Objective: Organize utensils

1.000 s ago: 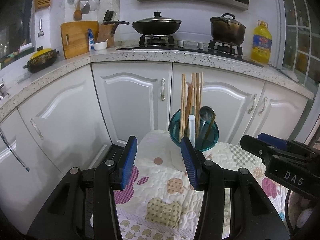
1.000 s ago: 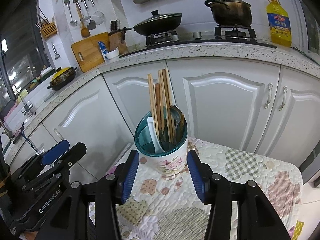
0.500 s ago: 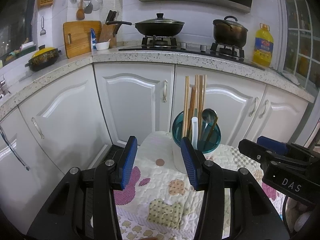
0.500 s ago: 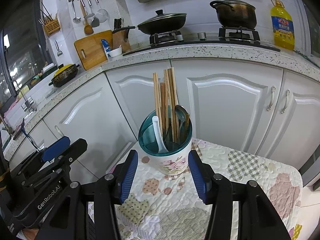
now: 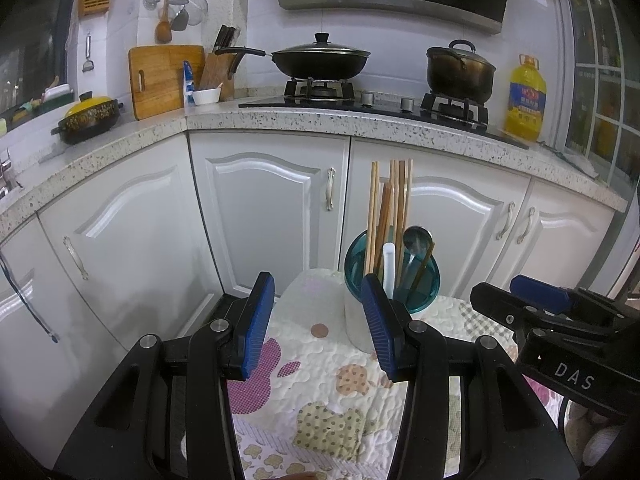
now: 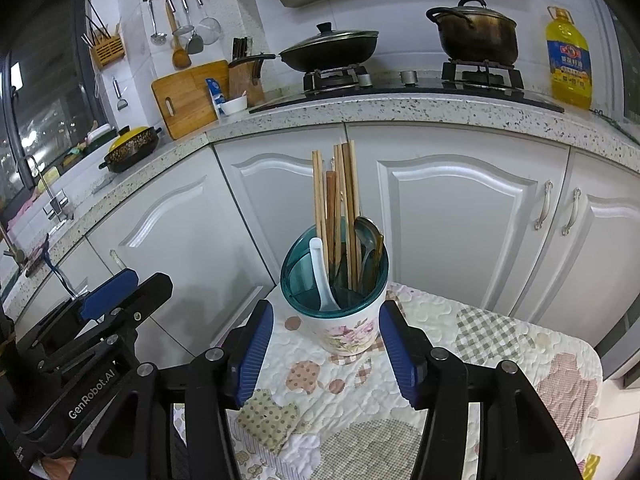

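Observation:
A white floral utensil holder (image 6: 345, 326) with a teal rim stands on a quilted table (image 6: 500, 344). It holds several wooden chopsticks (image 6: 340, 208), a white spoon (image 6: 322, 276) and a metal spoon (image 6: 370, 236). My right gripper (image 6: 326, 324) is open and empty, its jaws just in front of the holder on either side. In the left wrist view the holder (image 5: 390, 284) is partly hidden behind the right finger of my left gripper (image 5: 318, 300), which is open and empty, left of the holder.
White cabinet doors (image 6: 452, 216) stand close behind the table. Above them is a speckled counter (image 6: 400, 110) with a wok (image 6: 330, 46), a pot (image 6: 476, 34), an oil bottle (image 6: 570, 60) and a cutting board (image 6: 186, 96). The table's corner is at the right (image 6: 592, 356).
Both grippers have drawn back and risen slightly, so the holder sits lower and a little farther in both views. Both stay open and empty.

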Motion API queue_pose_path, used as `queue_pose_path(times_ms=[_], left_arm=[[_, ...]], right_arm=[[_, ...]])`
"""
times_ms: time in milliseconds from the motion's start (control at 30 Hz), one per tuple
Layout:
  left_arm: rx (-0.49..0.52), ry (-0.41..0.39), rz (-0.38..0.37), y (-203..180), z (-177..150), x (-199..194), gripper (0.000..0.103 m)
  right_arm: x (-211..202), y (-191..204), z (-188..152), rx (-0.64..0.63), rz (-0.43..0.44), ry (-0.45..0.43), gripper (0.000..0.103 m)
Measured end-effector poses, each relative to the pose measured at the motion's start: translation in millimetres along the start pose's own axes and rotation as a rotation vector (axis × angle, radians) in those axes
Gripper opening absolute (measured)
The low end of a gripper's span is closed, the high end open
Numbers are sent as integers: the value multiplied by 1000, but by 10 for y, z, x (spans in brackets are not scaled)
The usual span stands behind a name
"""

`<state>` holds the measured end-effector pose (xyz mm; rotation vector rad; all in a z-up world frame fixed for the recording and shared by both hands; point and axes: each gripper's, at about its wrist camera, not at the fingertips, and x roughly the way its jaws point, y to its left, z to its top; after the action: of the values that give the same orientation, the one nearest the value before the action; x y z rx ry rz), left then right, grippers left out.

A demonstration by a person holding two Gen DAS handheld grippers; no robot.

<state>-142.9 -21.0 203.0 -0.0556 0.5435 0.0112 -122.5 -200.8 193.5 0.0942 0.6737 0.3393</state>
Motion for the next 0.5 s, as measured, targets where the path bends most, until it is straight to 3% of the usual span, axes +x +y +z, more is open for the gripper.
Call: queue_pose_path(times_ms=[500], left_arm=[[-1, 3, 1, 16, 12, 10, 45]], right_arm=[[30, 24, 31, -18, 0, 12, 54]])
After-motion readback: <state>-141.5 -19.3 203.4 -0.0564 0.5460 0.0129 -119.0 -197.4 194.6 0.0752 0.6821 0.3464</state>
